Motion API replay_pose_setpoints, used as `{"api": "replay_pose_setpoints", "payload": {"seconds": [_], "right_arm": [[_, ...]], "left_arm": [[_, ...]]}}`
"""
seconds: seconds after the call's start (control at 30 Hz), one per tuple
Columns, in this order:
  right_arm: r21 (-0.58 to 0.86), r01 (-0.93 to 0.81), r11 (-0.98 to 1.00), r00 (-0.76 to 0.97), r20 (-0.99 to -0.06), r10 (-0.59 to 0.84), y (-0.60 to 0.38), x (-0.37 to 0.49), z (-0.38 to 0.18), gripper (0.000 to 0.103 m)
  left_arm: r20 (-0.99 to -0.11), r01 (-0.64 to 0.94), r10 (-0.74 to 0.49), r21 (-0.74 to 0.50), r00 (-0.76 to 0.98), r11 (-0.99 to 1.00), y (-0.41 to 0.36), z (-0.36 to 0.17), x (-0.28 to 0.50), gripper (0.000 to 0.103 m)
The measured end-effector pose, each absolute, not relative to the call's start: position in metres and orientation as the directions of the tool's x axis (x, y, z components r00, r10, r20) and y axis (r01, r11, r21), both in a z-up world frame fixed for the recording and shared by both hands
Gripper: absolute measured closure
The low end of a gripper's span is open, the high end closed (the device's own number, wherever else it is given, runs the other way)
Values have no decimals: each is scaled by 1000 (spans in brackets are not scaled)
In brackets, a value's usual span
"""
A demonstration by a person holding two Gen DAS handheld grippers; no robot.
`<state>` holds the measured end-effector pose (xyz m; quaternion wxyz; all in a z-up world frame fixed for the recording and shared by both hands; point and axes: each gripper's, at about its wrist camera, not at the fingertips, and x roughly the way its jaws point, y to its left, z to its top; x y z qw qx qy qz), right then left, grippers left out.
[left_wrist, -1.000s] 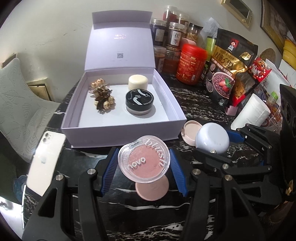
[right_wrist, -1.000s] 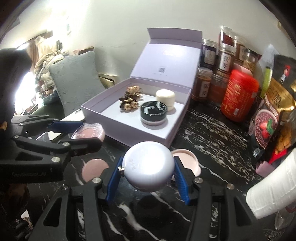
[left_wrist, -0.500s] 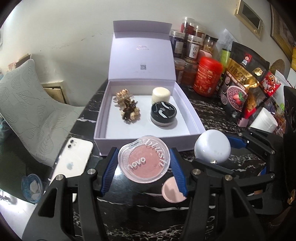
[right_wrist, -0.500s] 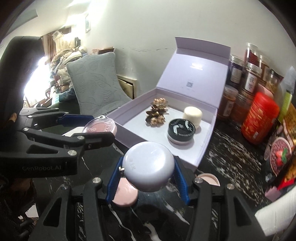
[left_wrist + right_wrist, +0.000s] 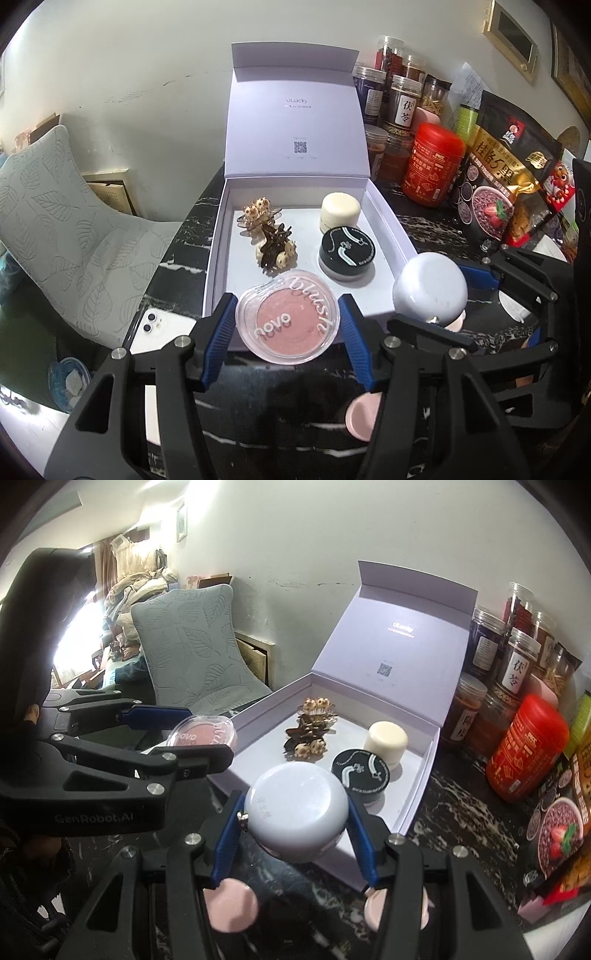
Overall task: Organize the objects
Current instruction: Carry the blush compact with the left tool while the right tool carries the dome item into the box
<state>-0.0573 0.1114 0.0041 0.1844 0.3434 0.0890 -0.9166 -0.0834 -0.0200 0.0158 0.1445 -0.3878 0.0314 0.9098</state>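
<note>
My left gripper is shut on a clear round blush compact with pink powder, held above the front edge of an open lilac gift box. My right gripper is shut on a white round case, just over the box's front wall. Inside the box lie two hair clips, a cream jar and a black-lidded jar. In the left wrist view the white case hangs at the box's right front corner; the blush compact shows left in the right wrist view.
Two pink round lids lie on the black marble table below the grippers. A white phone lies at the left edge. Jars, a red canister and snack bags crowd the right. A grey chair stands left.
Both grippers have risen and moved forward with their loads, from the table in front of the box to above its front edge. The pink lids now lie beneath them.
</note>
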Motion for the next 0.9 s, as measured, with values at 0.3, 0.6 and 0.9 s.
{"api": "replay_pose_setpoints", "payload": {"seconds": [0.3, 0.6, 0.9], "right_arm": [[-32, 381, -924, -686, -680, -259, 123, -93, -5, 48], [-15, 368, -930, -672, -695, -255, 134, -123, -16, 48], [-2, 341, -940, -667, -706, -240, 143, -149, -20, 48]], "left_arm": [[-748, -294, 244, -68, -617, -953, -13, -3, -121, 49], [-768, -299, 245, -72, -592, -951, -6, -17, -147, 49], [-767, -302, 251, -79, -590, -950, -3, -21, -172, 49]]}}
